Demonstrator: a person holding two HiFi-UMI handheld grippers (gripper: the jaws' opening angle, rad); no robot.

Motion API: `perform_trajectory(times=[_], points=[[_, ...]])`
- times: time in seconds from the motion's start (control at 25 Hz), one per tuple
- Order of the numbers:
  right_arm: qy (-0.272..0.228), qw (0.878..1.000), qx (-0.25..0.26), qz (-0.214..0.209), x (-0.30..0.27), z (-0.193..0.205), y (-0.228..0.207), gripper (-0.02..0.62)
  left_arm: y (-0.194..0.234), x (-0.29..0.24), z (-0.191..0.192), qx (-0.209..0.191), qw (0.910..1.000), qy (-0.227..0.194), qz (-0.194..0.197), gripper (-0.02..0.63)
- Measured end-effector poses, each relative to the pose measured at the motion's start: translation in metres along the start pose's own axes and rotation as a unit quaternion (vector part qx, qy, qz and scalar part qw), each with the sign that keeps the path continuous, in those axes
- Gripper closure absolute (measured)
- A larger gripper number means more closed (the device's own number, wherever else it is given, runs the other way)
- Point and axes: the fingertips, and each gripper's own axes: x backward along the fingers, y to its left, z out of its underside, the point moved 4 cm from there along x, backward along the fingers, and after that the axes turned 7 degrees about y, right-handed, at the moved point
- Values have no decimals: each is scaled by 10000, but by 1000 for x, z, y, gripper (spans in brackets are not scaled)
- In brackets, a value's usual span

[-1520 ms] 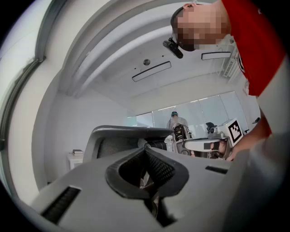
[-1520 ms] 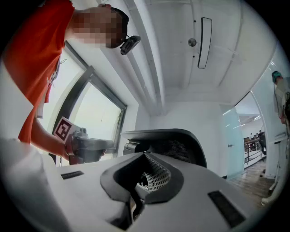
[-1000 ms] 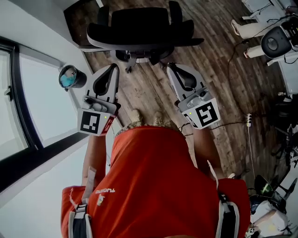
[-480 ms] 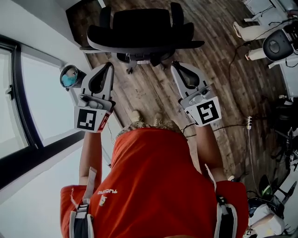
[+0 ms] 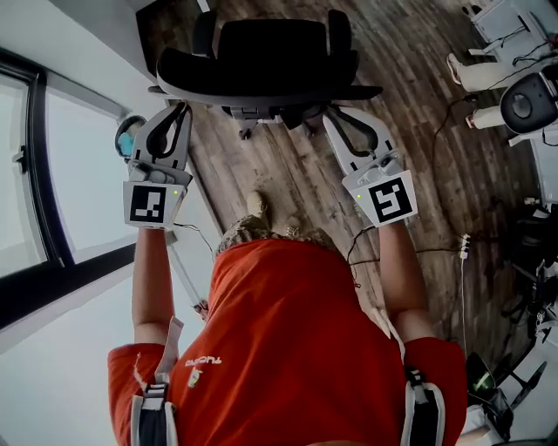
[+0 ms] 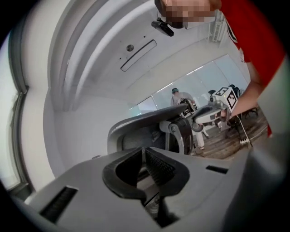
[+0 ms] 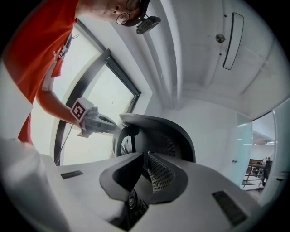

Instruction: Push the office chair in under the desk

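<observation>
The black office chair [image 5: 266,57] stands at the top of the head view on the wood floor, its curved backrest towards me. My left gripper [image 5: 178,111] is shut and empty, its tip at the backrest's left end. At the backrest's right end is the tip of my right gripper [image 5: 332,113], also shut and empty. Contact with the chair cannot be told. The left gripper view shows its jaws [image 6: 144,158] closed before the grey backrest [image 6: 145,122]. In the right gripper view the jaws [image 7: 146,165] point at the backrest [image 7: 158,131]. A dark desk edge [image 5: 161,22] shows beyond the chair.
A window and white sill [image 5: 52,174] run along the left. A round container with a blue inside [image 5: 129,139] sits beside my left gripper. Cables and a power strip [image 5: 465,242] lie on the floor at right. A seated person's legs [image 5: 479,74] are at the top right.
Both grippers have moved forward and apart, from short of the chair to the two ends of its backrest. I have stepped closer to the chair.
</observation>
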Motion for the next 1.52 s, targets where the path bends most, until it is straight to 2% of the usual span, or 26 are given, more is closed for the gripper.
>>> perform_trajectory(times=[0.12,0.32,0.44,0.6,0.68,0.8,1.12,1.28,1.48,1.52], points=[[263,9995,161,66,-7,8,-10,555,14,-9,14,-281,9991,292,100,553],[761,9962,409,115,-16,24,-24,466,32,-27,40,-1013,9911,750,429,443],[1012,9922,723,77,-23,33,-31,408,38,-36,53,-1558,9807,946,703,380],[1383,9841,1110,40,-31,50,-43,344,46,-49,66,-2342,9590,1253,986,325],[1743,9772,1207,68,-34,61,-50,330,49,-56,71,-2605,9497,1381,1055,314],[2139,9657,1469,-29,-42,72,-58,318,55,-68,80,-2742,9407,1637,1147,305],[2891,9312,2154,-531,-66,92,-67,308,56,-96,104,-3328,9051,2164,1521,302],[3132,9180,2321,-730,-75,98,-68,310,58,-108,115,-3395,8987,2266,1604,302],[3475,8946,2624,-1005,-89,113,-67,310,58,-121,124,-3609,8879,2267,1734,304],[3522,8910,2672,-1034,-91,115,-66,310,59,-121,124,-3651,8867,2247,1732,332]])
